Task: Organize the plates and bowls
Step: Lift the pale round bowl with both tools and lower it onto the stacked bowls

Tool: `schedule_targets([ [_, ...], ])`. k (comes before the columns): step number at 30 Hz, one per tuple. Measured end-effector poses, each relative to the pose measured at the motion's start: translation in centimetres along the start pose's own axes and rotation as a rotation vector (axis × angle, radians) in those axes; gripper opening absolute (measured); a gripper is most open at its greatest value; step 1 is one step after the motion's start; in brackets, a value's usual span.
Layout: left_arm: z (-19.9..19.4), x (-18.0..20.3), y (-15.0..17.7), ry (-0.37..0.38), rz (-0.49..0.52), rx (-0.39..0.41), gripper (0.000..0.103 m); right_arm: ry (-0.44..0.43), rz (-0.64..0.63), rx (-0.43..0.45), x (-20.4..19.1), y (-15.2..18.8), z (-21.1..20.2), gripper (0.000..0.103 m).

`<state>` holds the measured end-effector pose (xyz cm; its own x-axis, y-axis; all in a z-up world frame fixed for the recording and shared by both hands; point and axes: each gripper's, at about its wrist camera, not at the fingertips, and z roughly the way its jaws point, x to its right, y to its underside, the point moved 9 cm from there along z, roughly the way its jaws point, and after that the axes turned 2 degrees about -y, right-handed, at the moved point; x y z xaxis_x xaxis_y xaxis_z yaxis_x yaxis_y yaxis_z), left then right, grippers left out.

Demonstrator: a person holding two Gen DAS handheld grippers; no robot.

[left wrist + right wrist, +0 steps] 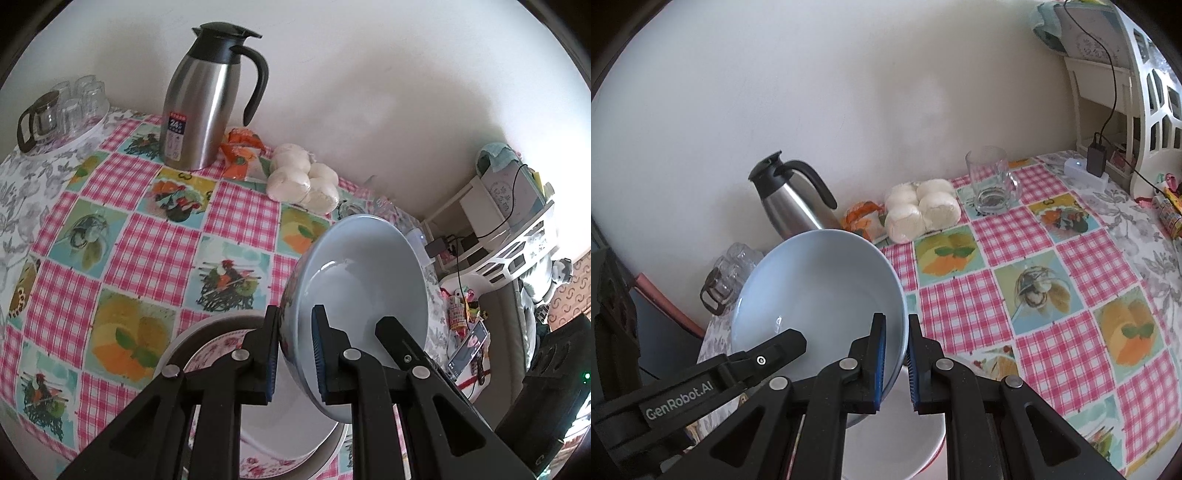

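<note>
Left gripper: pinching the rim of the bowl, one pad outside the wall, the other inside; in the right wrist view it enters from 8 o'clock and reaches into the bowl.
Right gripper: pinching the opposite rim of the same bowl, left pad inside, right pad outside; in the left wrist view its finger shows at 4 o'clock of the left gripper.
Bowl: pale blue, tilted on edge and clear of the cloth, gripped on both sides; it sits above the plate, at 5 o'clock in the left wrist view.
Plate: white middle, dark band and pink flowered rim, lying on the tablecloth under the grippers.
Tablecloth: pink check squares with fruit pictures, grey flower border.
Jug: steel with black lid and handle, upright by the wall at 11 o'clock of the bowl.
Orange packet: just beside the jug, toward 3 o'clock.
White buns: bagged, next to the packet, at 12 o'clock of the bowl.
Glass mug: upright, at 3 o'clock of the buns in the right wrist view.
Glasses: clustered with a small glass pot at the far left corner.
</note>
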<state>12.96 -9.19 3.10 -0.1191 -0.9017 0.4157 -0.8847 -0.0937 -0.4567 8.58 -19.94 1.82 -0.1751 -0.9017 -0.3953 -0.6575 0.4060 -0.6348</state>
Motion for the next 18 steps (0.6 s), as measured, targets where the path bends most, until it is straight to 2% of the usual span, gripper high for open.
schedule_targets([
  [18, 1.0, -2.7, 3.9, -0.056, -0.006, -0.07, 0.019, 0.059, -0.06, -0.102, -0.2, 5.1, 1.0, 0.016],
])
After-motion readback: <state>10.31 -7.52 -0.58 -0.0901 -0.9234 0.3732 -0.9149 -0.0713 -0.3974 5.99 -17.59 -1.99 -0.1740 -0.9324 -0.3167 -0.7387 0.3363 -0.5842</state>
